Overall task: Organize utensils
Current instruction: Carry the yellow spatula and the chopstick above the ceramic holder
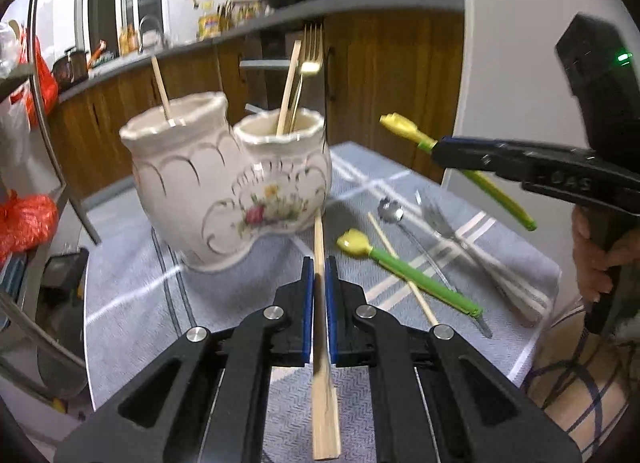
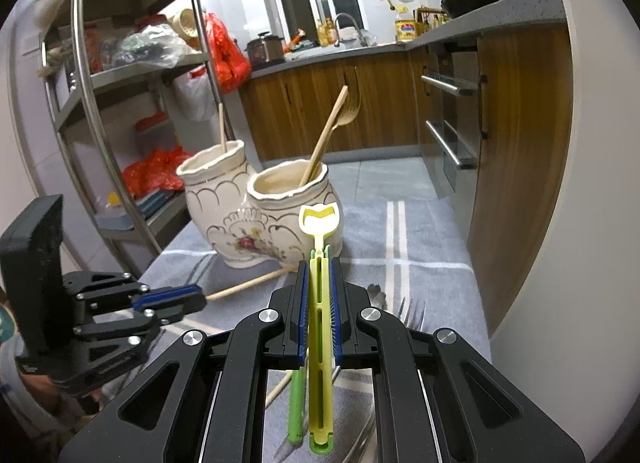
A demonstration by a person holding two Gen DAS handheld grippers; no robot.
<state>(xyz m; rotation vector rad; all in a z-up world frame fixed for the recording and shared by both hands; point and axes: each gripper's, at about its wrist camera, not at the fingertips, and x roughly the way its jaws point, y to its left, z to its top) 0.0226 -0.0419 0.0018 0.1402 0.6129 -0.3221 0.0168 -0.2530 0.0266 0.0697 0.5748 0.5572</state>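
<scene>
My left gripper (image 1: 319, 265) is shut on a wooden chopstick (image 1: 319, 235) that points at the white ceramic double holder (image 1: 224, 183). The holder's left pot has one chopstick (image 1: 162, 91); the right pot has a chopstick and a gold fork (image 1: 310, 51). My right gripper (image 2: 319, 269) is shut on a yellow-green plastic utensil (image 2: 320, 219), held above the cloth to the right of the holder (image 2: 264, 215). In the right wrist view the left gripper (image 2: 202, 297) shows at the left with its chopstick (image 2: 248, 283). A second yellow-green utensil (image 1: 408, 271), a chopstick (image 1: 400, 267), a spoon (image 1: 392, 211) and a fork (image 1: 436, 219) lie on the cloth.
A grey striped cloth (image 1: 160, 303) covers the table. A metal shelf rack (image 2: 120, 75) with bags stands to the left. Wooden kitchen cabinets (image 2: 320, 111) and a counter run behind. A person's hand (image 1: 592, 255) grips the right tool's handle.
</scene>
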